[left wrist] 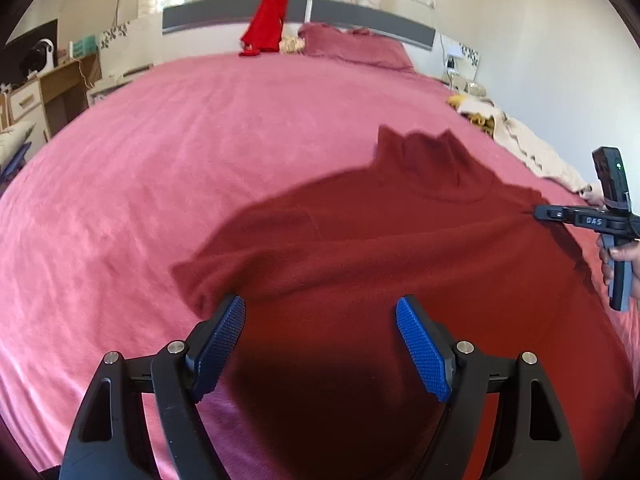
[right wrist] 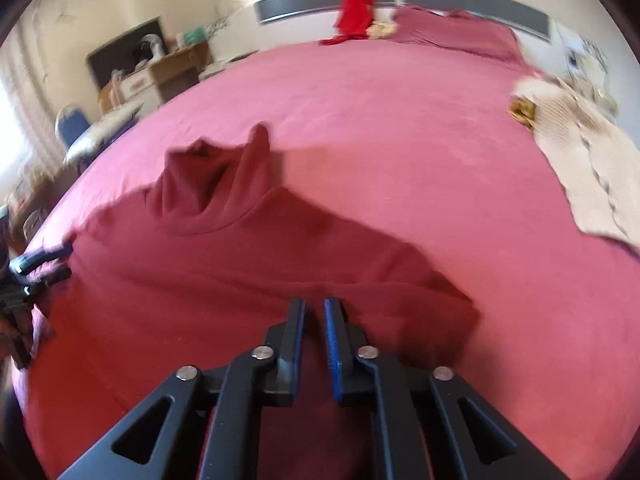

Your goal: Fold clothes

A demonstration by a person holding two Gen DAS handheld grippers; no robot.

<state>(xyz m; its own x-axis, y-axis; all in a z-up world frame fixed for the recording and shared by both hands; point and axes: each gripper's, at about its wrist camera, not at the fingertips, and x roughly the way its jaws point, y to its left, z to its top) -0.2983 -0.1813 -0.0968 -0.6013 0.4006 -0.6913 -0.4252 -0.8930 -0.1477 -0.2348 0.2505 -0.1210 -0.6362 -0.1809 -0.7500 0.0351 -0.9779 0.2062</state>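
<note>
A dark red turtleneck sweater (left wrist: 380, 232) lies spread on the pink bed, its collar pointing to the headboard; it also shows in the right wrist view (right wrist: 248, 264). My left gripper (left wrist: 320, 312) is open, its blue pads (left wrist: 224, 340) wide apart over the sweater's left side. My right gripper (right wrist: 315, 308) has its jaws nearly together, pinching the sweater's right shoulder fabric; in the left wrist view it (left wrist: 538, 212) sits at the sweater's right edge. The left gripper shows at the sweater's left edge in the right wrist view (right wrist: 60, 260).
The pink bedspread (left wrist: 200, 140) covers the wide bed. A beige knit garment (right wrist: 580, 168) lies at the right edge. A bright red garment (left wrist: 266, 24) hangs at the headboard next to a pink pillow (left wrist: 356, 46). A desk and drawers (left wrist: 44, 92) stand left.
</note>
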